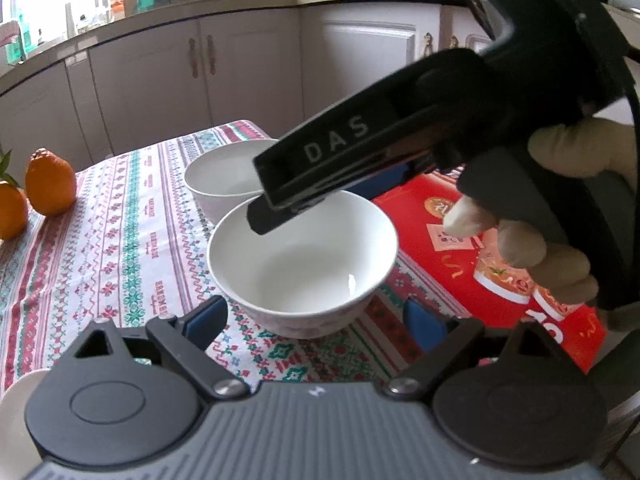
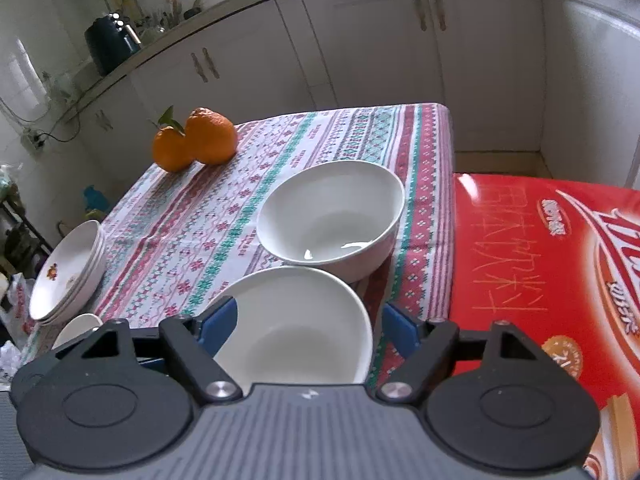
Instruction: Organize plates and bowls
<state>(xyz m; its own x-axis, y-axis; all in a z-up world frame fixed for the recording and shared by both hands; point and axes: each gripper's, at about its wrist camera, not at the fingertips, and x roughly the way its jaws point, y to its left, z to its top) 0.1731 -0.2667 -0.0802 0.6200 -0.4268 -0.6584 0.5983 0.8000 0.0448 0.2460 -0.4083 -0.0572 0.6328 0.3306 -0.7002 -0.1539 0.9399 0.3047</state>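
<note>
Two white bowls sit close together near the right edge of the table: the near bowl (image 1: 303,258) stands just ahead of the left gripper (image 1: 316,318), and the far bowl (image 1: 224,174) sits right behind it, nearly touching. The left gripper's fingers are spread wide, one on either side of the near bowl's base, gripping nothing. The right gripper (image 2: 308,330) comes in from the right in the left wrist view, held by a gloved hand (image 1: 560,216), its tip over the near bowl's rim; in its own view its blue fingers (image 2: 218,326) stand apart with that bowl between them, not visibly pressing it. A stack of plates (image 2: 68,272) with a flower print rests at the table's left edge, well apart from the bowls. Two oranges (image 2: 194,144) lie by the far left corner on the patterned tablecloth (image 2: 192,248). A red box (image 2: 544,272) lies just beside the right edge.
</note>
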